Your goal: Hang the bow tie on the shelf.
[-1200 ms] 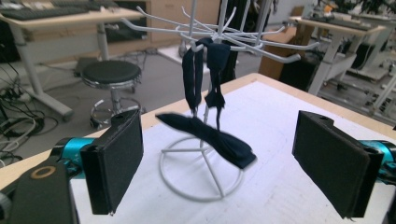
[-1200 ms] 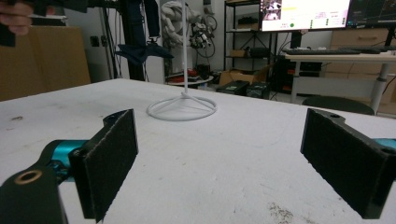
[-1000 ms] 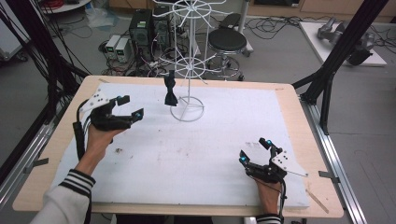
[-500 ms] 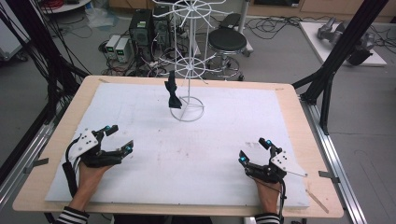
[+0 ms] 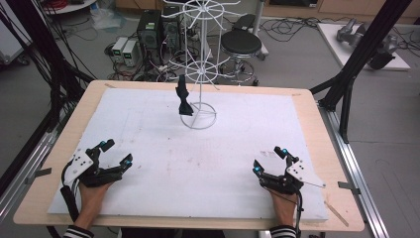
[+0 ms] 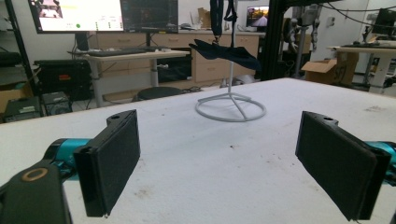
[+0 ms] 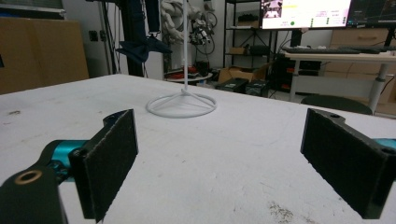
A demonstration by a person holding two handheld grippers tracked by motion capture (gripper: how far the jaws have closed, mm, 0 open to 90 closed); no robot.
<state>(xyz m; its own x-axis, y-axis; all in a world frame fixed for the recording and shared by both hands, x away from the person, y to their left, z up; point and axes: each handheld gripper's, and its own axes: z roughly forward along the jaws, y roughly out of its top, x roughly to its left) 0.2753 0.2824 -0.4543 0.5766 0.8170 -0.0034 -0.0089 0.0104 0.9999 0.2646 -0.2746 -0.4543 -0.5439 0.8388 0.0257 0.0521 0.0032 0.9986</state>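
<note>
Overhead plus two low views sharing rack (image 5: 199,74).

The table (image 5: 317,119) was wooden, under a white sheet (image 5: 148,129). A white wire rack (image 5: 199,115) stood at the sheet's far middle.

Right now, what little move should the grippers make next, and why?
Probably reach the left gripper forward toward the dark cloth hanging on the white wire rack. Both grippers rest open and empty at the table's near edge, the right gripper equally far.
</note>
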